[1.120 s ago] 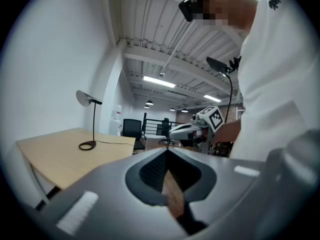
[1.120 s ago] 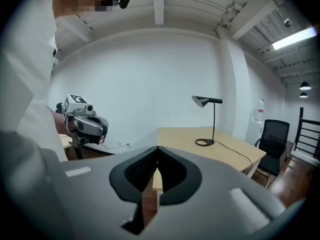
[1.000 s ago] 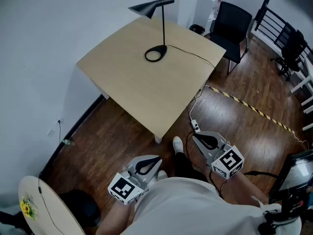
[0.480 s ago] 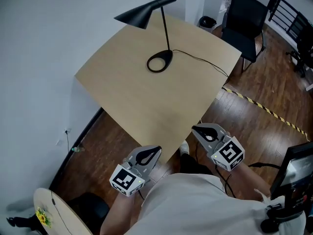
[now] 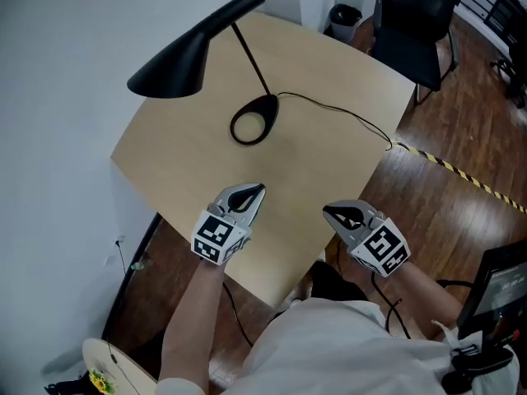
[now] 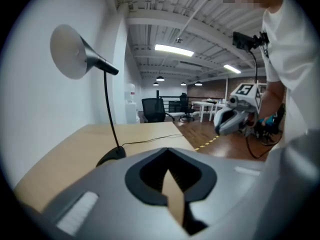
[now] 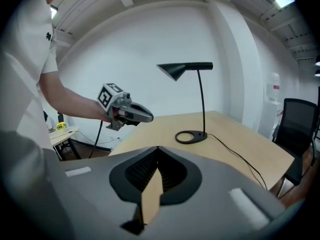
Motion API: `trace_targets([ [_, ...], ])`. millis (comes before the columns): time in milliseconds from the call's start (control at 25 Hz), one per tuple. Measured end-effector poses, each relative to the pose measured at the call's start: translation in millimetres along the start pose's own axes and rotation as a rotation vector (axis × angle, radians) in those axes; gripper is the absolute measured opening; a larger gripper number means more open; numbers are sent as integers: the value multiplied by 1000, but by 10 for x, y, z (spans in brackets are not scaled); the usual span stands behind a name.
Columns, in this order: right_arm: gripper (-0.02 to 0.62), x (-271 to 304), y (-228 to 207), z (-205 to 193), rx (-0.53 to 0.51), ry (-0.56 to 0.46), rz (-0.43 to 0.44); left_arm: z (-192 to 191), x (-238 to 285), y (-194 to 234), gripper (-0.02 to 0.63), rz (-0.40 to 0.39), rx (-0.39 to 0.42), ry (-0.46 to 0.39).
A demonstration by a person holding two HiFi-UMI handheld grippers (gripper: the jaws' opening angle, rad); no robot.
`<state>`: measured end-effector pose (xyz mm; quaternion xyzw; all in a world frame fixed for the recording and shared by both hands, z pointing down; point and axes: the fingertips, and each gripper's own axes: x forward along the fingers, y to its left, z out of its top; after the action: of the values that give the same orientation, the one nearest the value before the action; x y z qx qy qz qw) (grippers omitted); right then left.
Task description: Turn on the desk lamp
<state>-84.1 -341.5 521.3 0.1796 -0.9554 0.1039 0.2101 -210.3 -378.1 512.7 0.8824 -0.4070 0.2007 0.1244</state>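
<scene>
A black desk lamp stands on the light wooden table [image 5: 329,97]: cone shade [image 5: 169,64] at the left, ring base [image 5: 253,122] mid-table, cord [image 5: 346,118] running off the right edge. No glow shows under the shade. My left gripper [image 5: 258,189] hovers over the table's near part, a short way in front of the base, jaws shut and empty. My right gripper [image 5: 327,211] is near the front edge, shut and empty. The left gripper view has the shade [image 6: 70,51], base [image 6: 111,157] and right gripper [image 6: 231,119]. The right gripper view has the lamp base [image 7: 191,136] and left gripper [image 7: 127,113].
A white wall borders the table's left side. A black chair [image 5: 420,15] and a small bin [image 5: 346,15] stand behind the table. Yellow-black tape [image 5: 461,175] crosses the wooden floor at right. A small round table with a flower [image 5: 107,377] is at bottom left.
The view has closed in on the table. Both grippers moved forward from over the floor; the left one now hangs over the tabletop near the lamp base, the right by the front edge.
</scene>
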Motion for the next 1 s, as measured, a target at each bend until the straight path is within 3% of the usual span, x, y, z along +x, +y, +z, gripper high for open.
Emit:
trace_targets([
  [200,3,391,-349,-162,-5,127,62,-131,686,786,17,38,-16,101],
  [440,3,687,-523,-293,-9,200,118,-286,1333,1480,17,110,-50,186],
  [720,3,760,-584,-570,-19,255,139,-419,1870,2034,15,194,-76,233],
  [1000,3,766,-614,-742,6,273,151,-512,2175,2389,15,227,-74,280],
])
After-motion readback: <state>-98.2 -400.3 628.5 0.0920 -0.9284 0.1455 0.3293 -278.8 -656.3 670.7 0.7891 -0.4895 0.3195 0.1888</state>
